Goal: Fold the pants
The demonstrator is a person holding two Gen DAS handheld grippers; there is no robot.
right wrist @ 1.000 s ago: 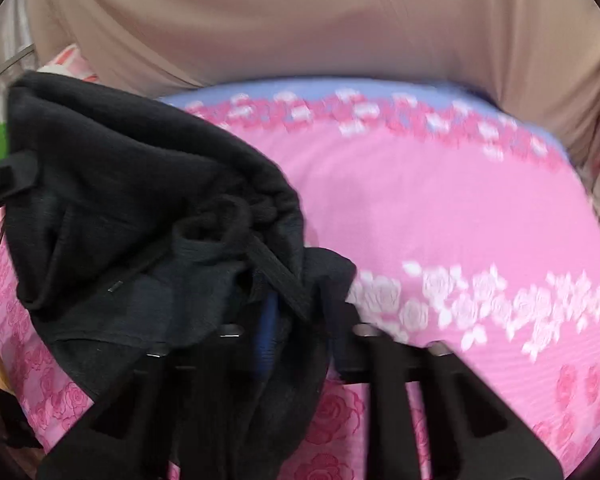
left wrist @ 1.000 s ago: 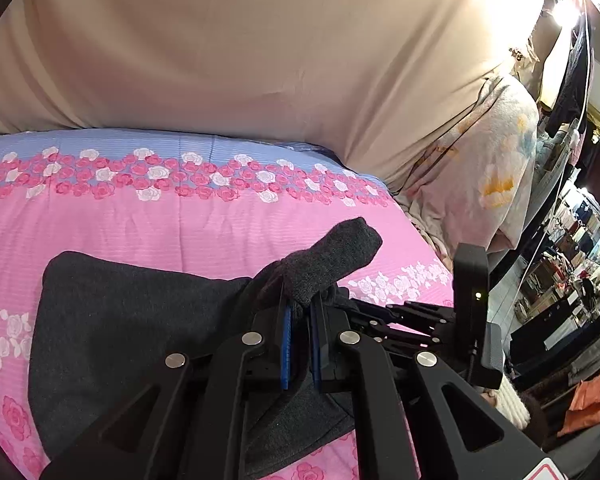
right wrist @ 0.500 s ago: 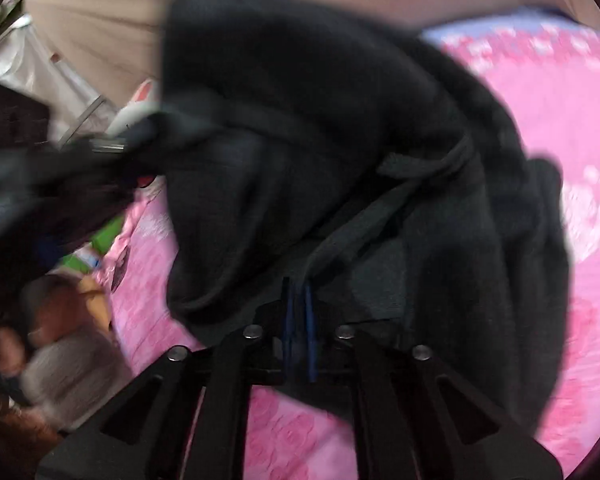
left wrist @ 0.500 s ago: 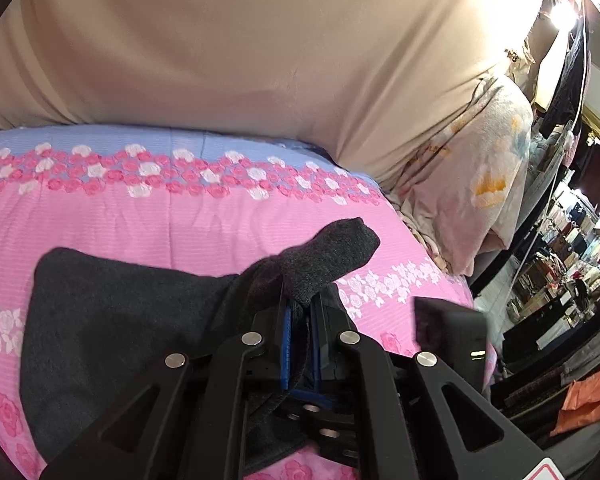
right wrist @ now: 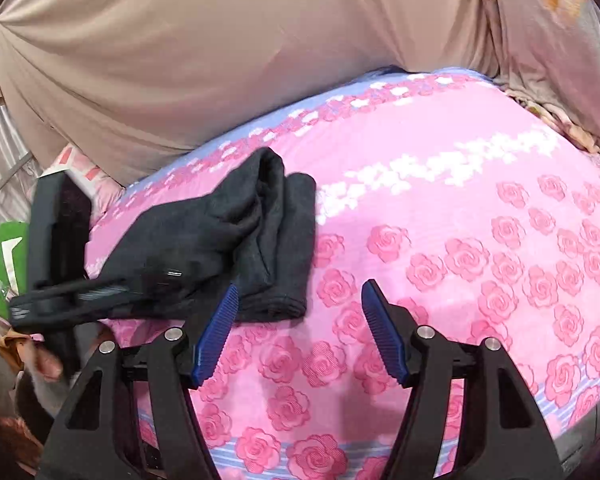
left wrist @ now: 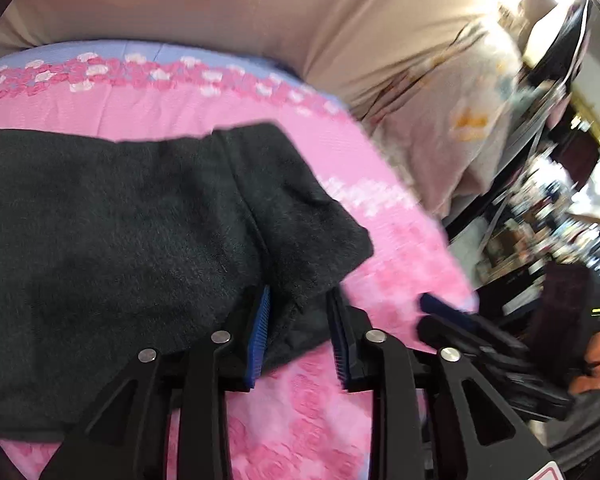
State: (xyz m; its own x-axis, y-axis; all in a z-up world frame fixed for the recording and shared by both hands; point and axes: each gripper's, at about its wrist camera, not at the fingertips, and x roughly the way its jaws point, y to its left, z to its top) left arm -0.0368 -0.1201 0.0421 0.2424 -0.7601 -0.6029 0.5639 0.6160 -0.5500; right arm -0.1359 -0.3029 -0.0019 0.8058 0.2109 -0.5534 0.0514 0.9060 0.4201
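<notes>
Dark grey pants (right wrist: 228,248) lie folded in a thick bundle on a bed covered by a pink rose-print sheet (right wrist: 480,240), toward the left side of the right wrist view. The right tongs (right wrist: 298,326) have just been opening and now stand wide apart with only bare sheet between the blue pads (right wrist: 216,332); the left pad's tip sits just at the near edge of the bundle, and the right pad is off to its right over pink cloth. In the left wrist view the pants (left wrist: 132,232) fill the left and centre, a ribbed end flap pointing right. The left tongs (left wrist: 300,334) have also just been opening; a corner of the fabric lies between the pads (left wrist: 260,336), but both pads stand apart from it, so nothing is clamped. The left view is smeared by motion, so the shelves at the right edge cannot be made out, and the pants run out of the picture at the left. In the right view the other tool's black body (right wrist: 60,264) covers the left end of the bundle, and part of a hand (right wrist: 46,364) shows blurred beneath it. Both tools tilt downward toward the bed. A beige draped cloth (right wrist: 220,60) fills the background behind the mattress, with a pale floral pillow (left wrist: 452,128) at the right.
</notes>
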